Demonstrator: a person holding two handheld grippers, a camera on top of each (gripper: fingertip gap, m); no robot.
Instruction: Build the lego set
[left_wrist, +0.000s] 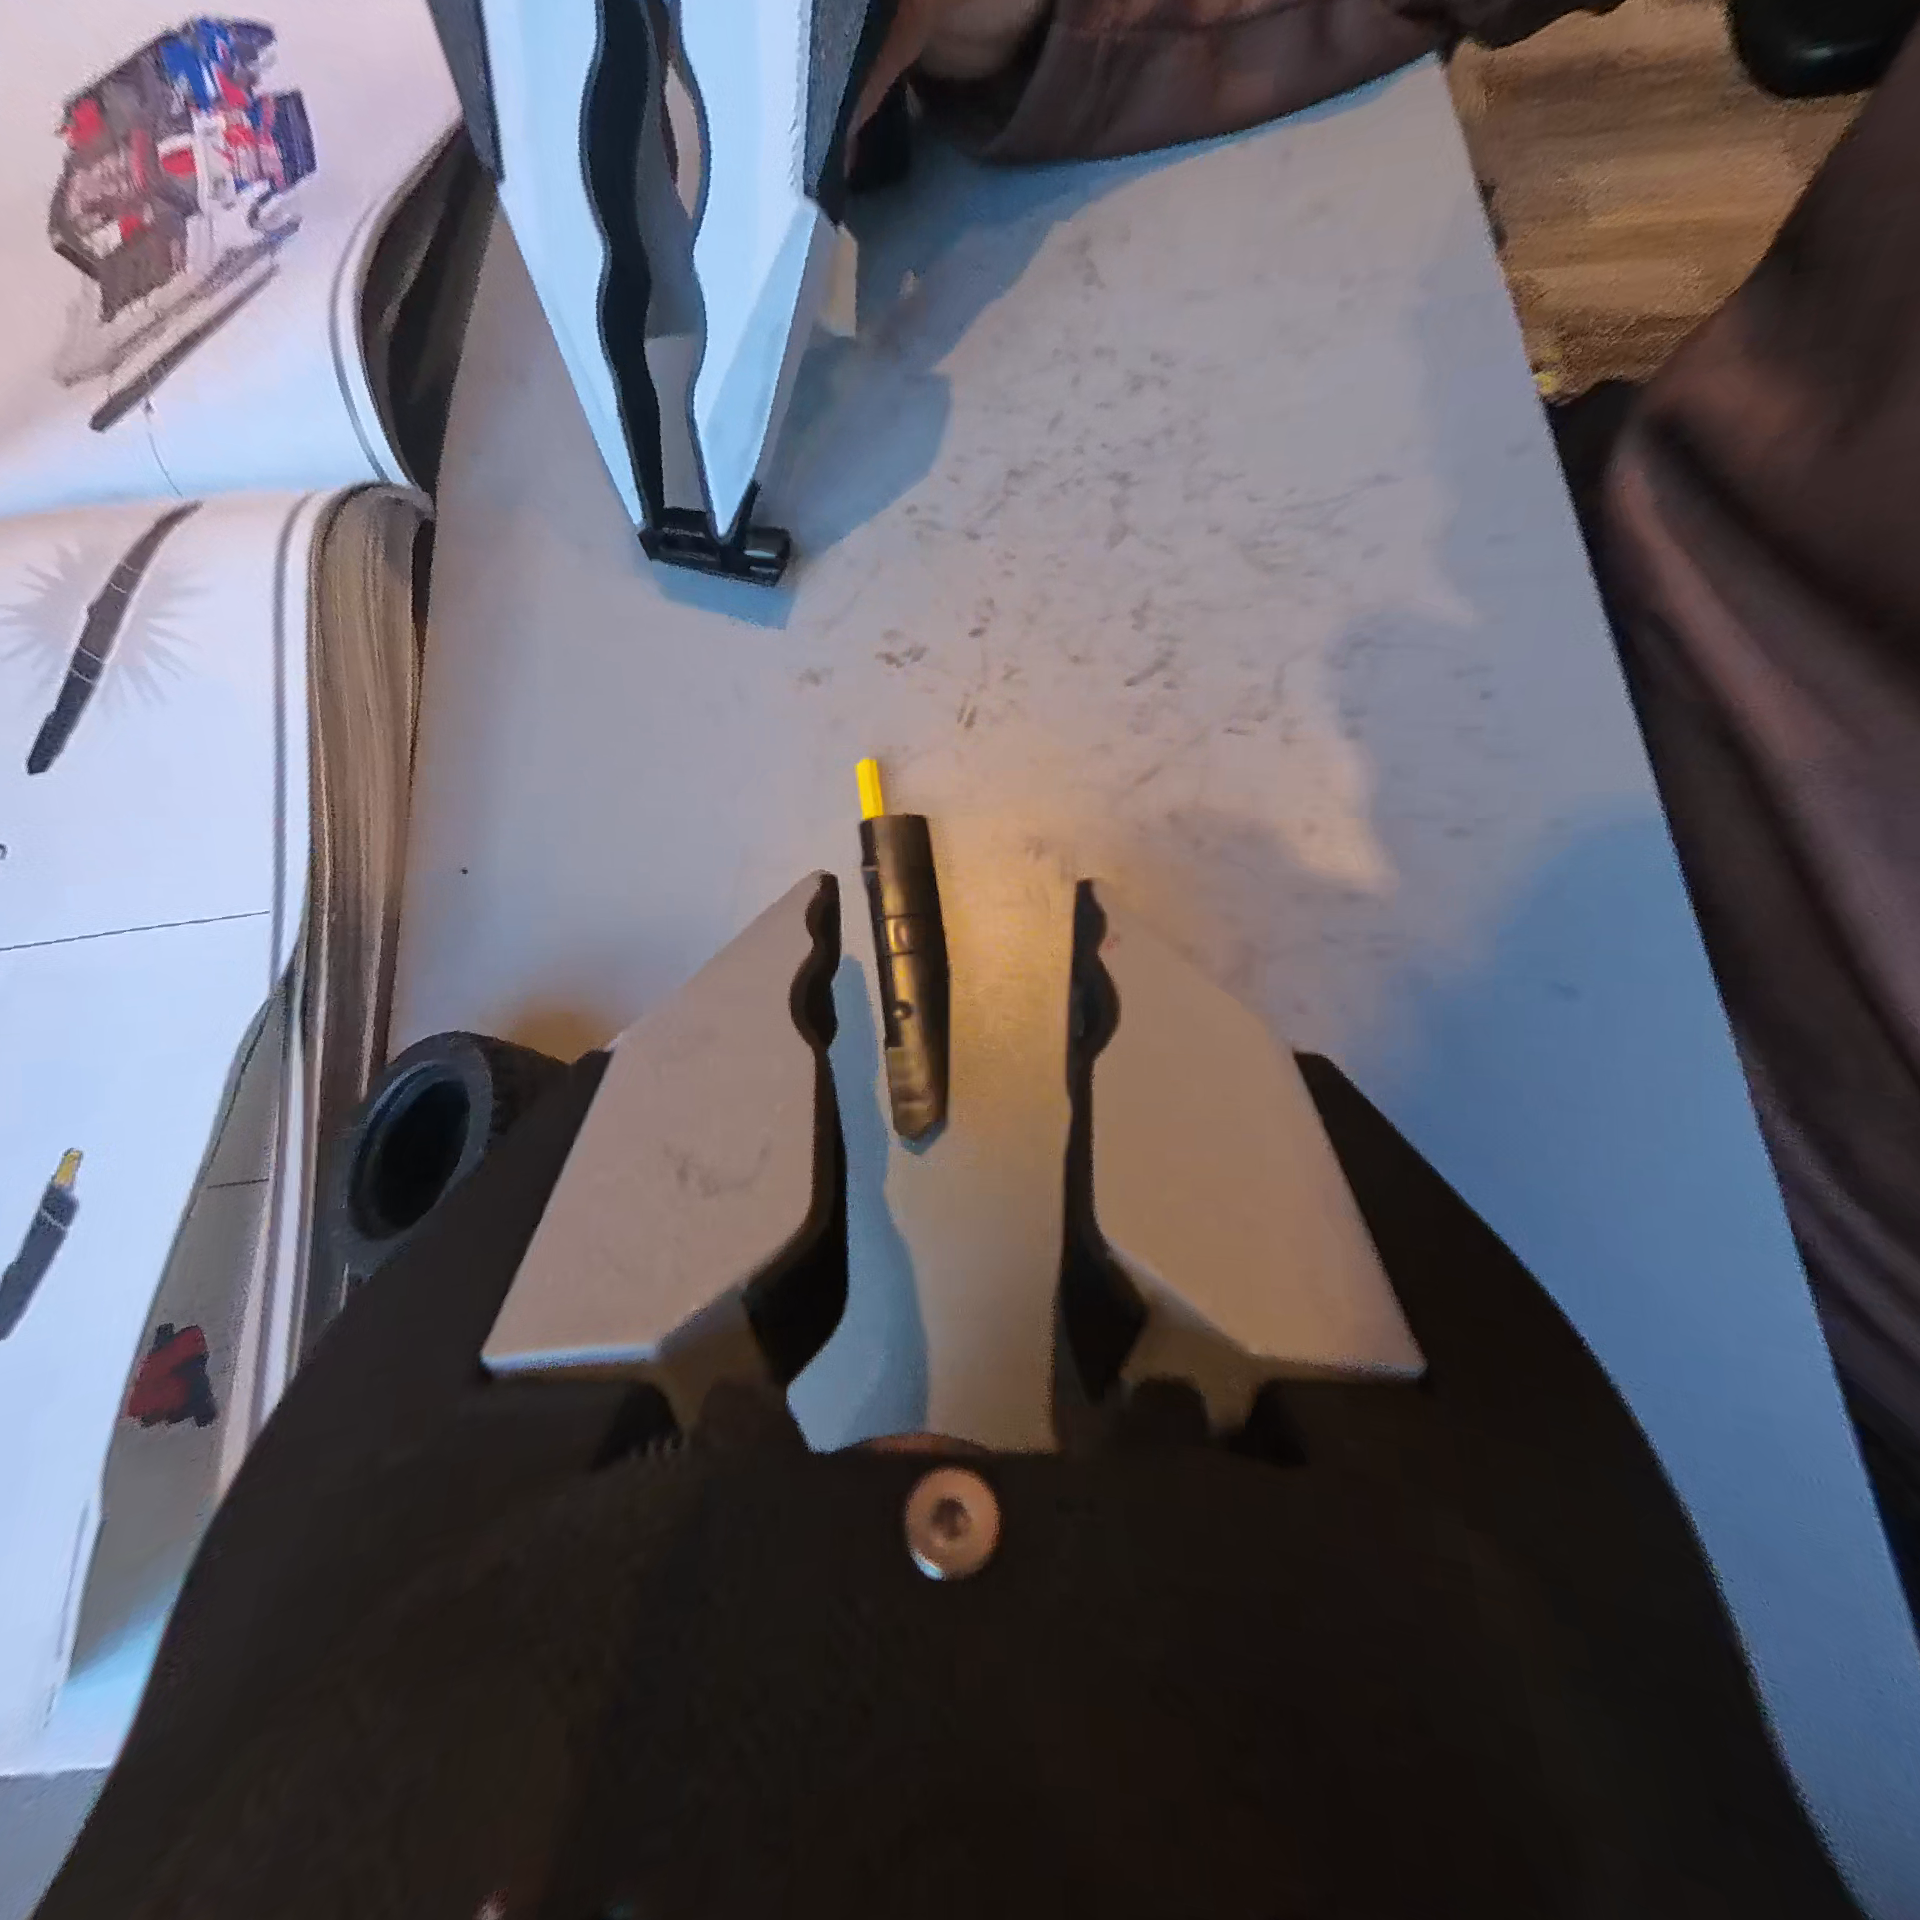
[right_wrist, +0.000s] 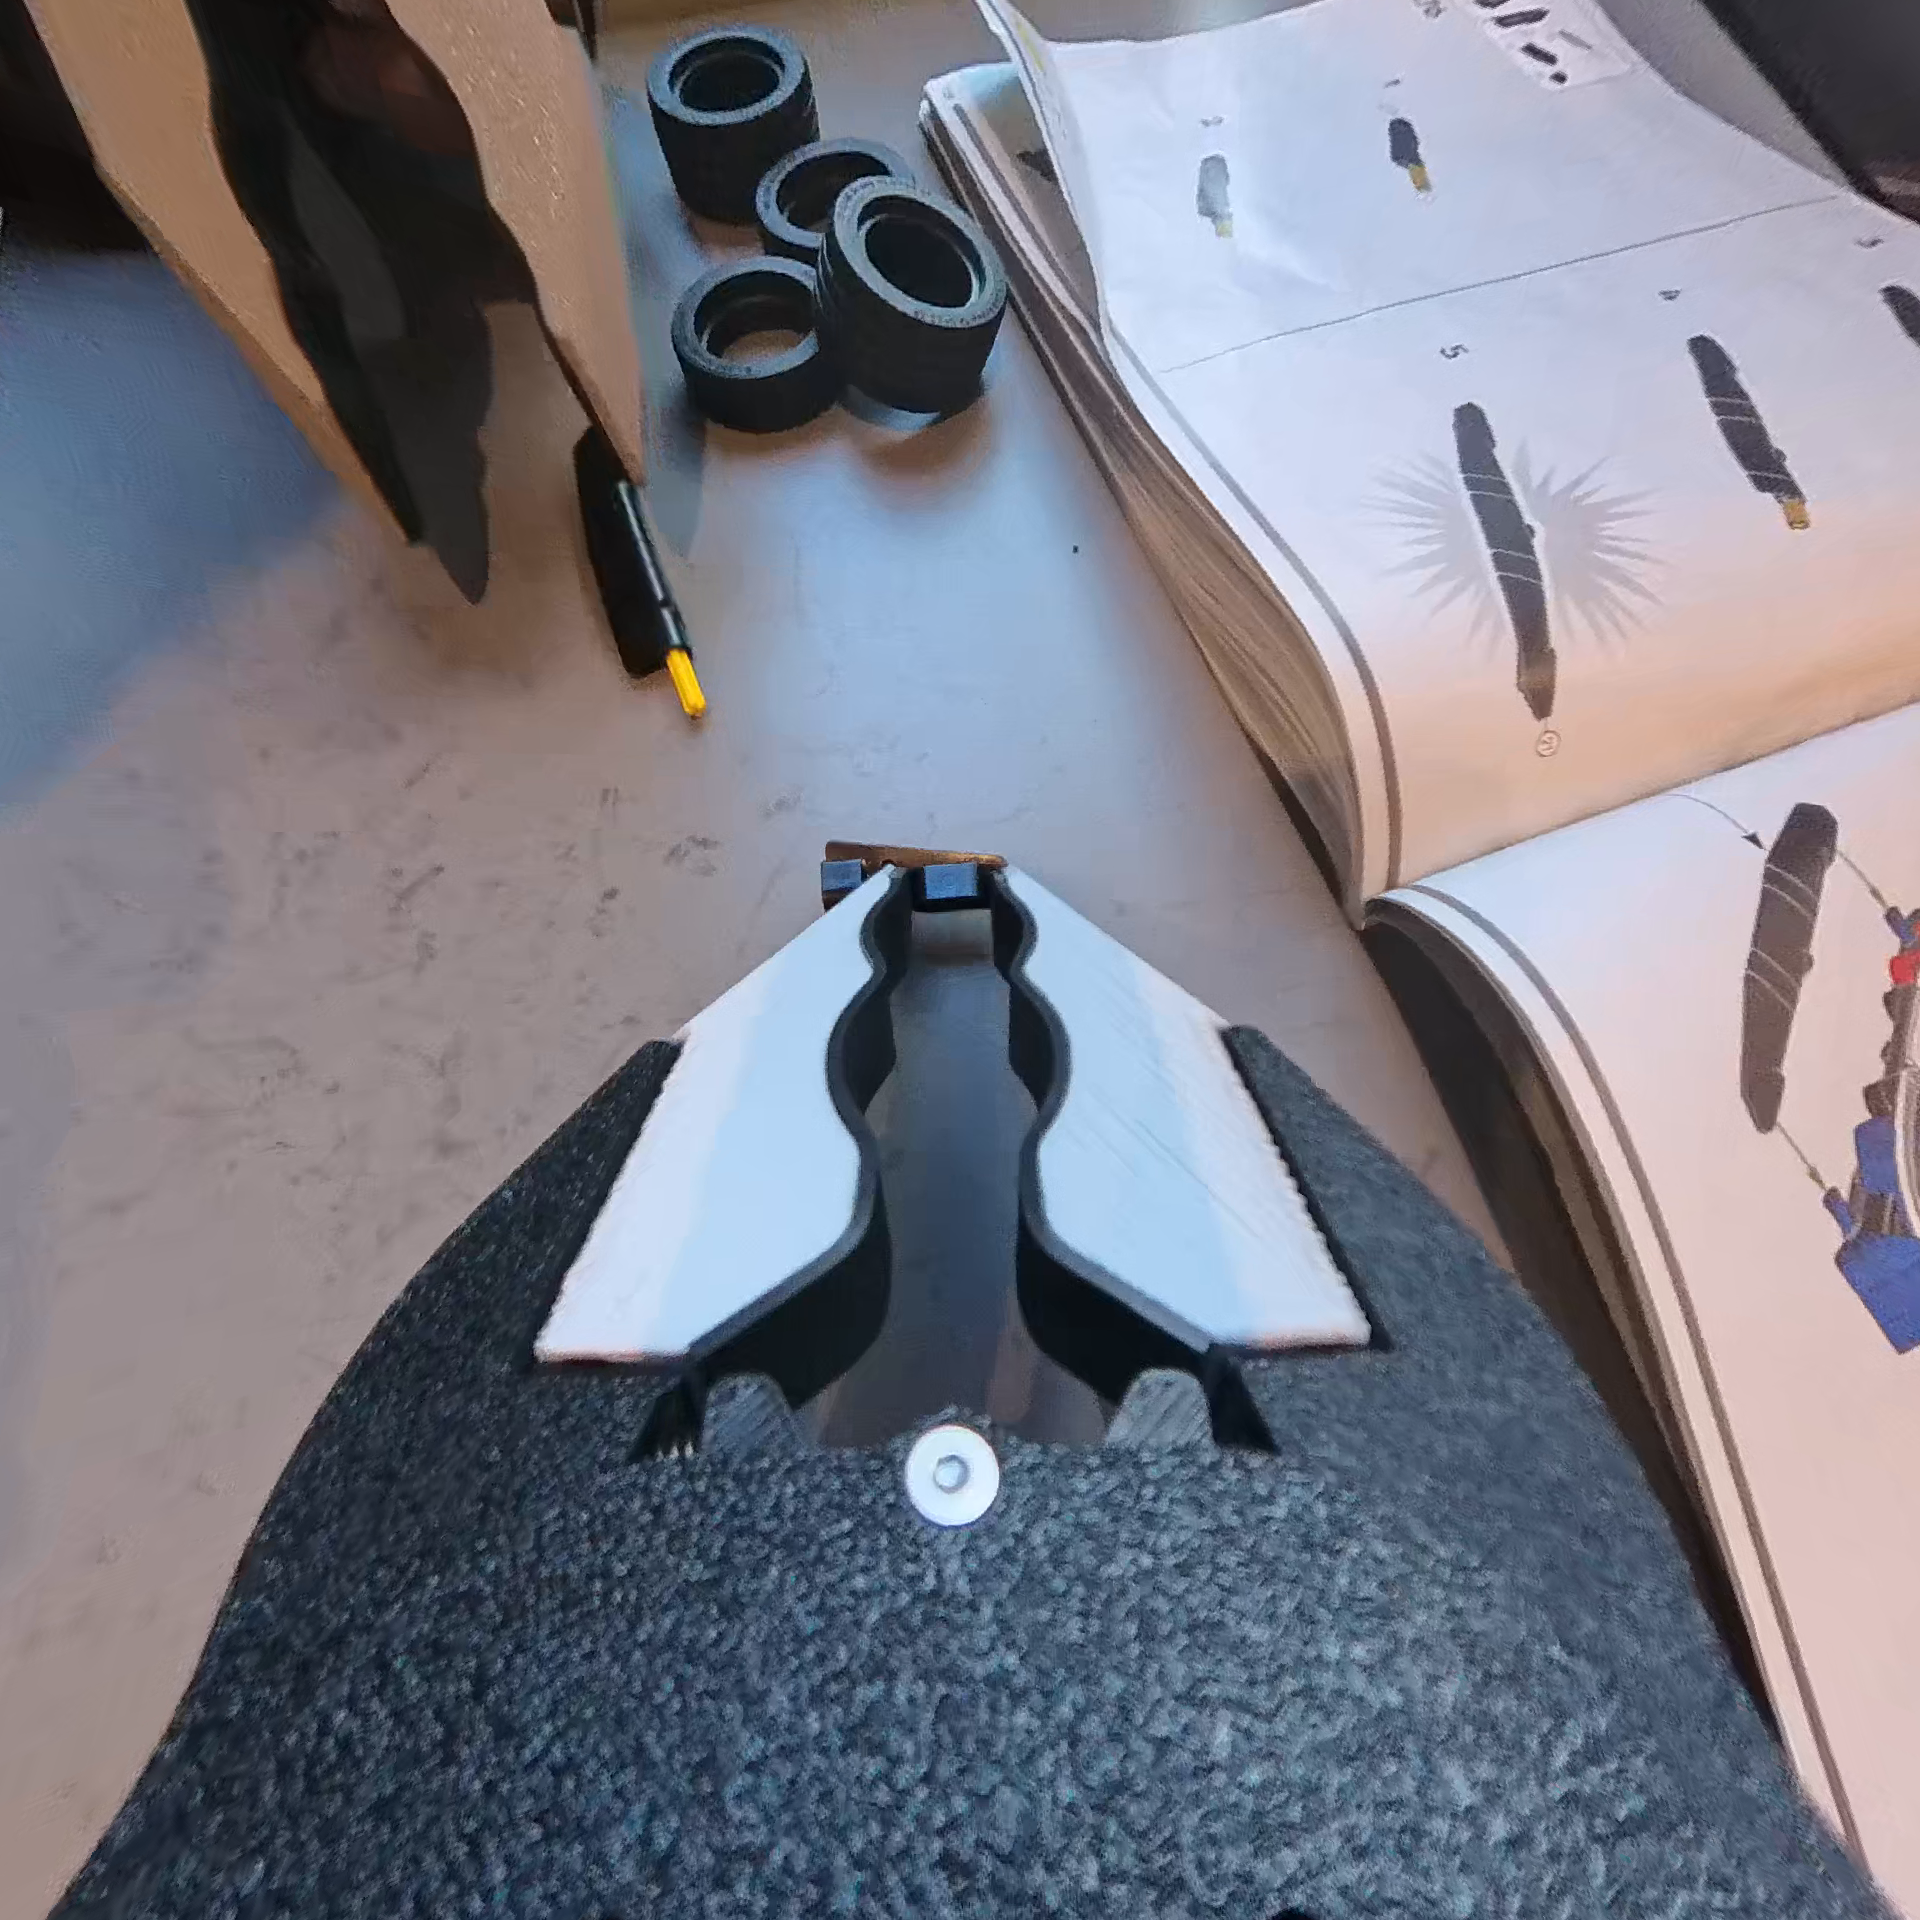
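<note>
Left jaws spread around black rod (left_wrist: 906, 977); right jaws clamped on small black piece (right_wrist: 943, 885); tyres (right_wrist: 831, 239), manual (right_wrist: 1507, 416) nearby.

Black rod assembly (left_wrist: 907, 977) with yellow axle tip, flat on table, small black piece (right_wrist: 940, 886) pinched upright

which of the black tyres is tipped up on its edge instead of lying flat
The tyre at the right of the cluster, nearest the instruction booklet. Its opening faces sideways towards the camera, leaning on its neighbours, while the other three lie flat with their holes facing up.
</note>
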